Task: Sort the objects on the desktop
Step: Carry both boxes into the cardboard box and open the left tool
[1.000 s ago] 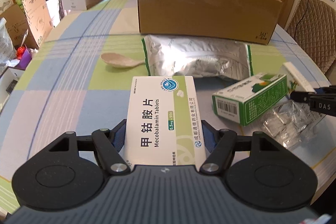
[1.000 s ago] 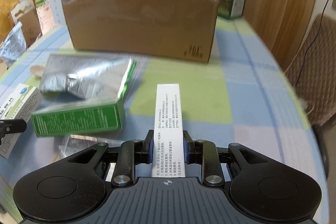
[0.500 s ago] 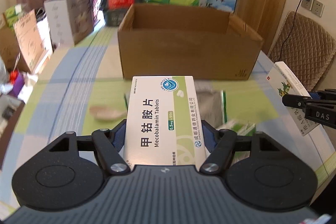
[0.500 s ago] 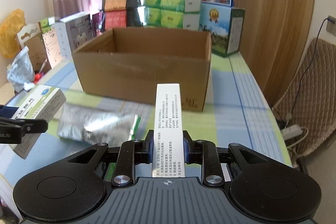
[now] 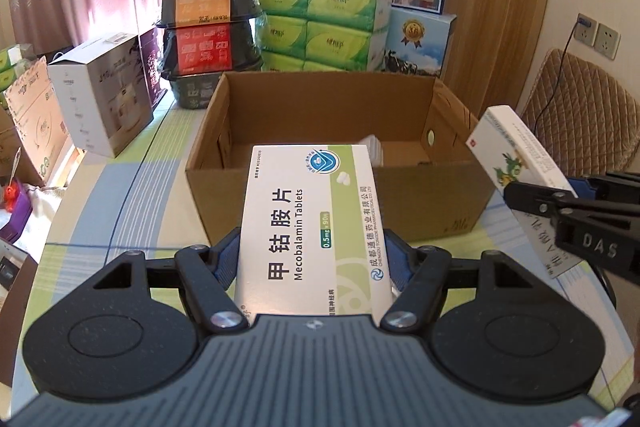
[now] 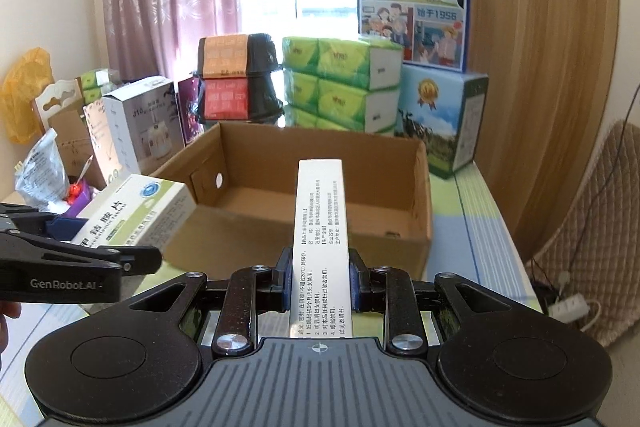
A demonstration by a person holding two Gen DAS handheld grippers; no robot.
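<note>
My left gripper (image 5: 314, 255) is shut on a white and green Mecobalamin tablet box (image 5: 312, 227), held flat and raised in front of the open cardboard box (image 5: 420, 195). My right gripper (image 6: 318, 285) is shut on a narrow white medicine box (image 6: 322, 247) held on its edge, also raised before the cardboard box (image 6: 360, 223). In the left wrist view the right gripper (image 5: 560, 207) and its white box (image 5: 516, 163) hang at the right. The right wrist view shows the left gripper (image 6: 100, 259) with the tablet box (image 6: 136, 211) at the left. A small pale item (image 5: 374, 147) lies inside the cardboard box.
Behind the cardboard box stand stacked black food containers (image 5: 208, 35), green tissue packs (image 5: 324, 23) and blue milk cartons (image 6: 440, 115). A white appliance box (image 5: 104, 91) is at the left. A quilted chair (image 5: 580, 115) stands right of the checked tablecloth (image 5: 120, 195).
Both grippers have lifted with their boxes and come forward toward the cardboard box. Its inside now shows, and the foil bag and green box on the table have dropped out of view.
</note>
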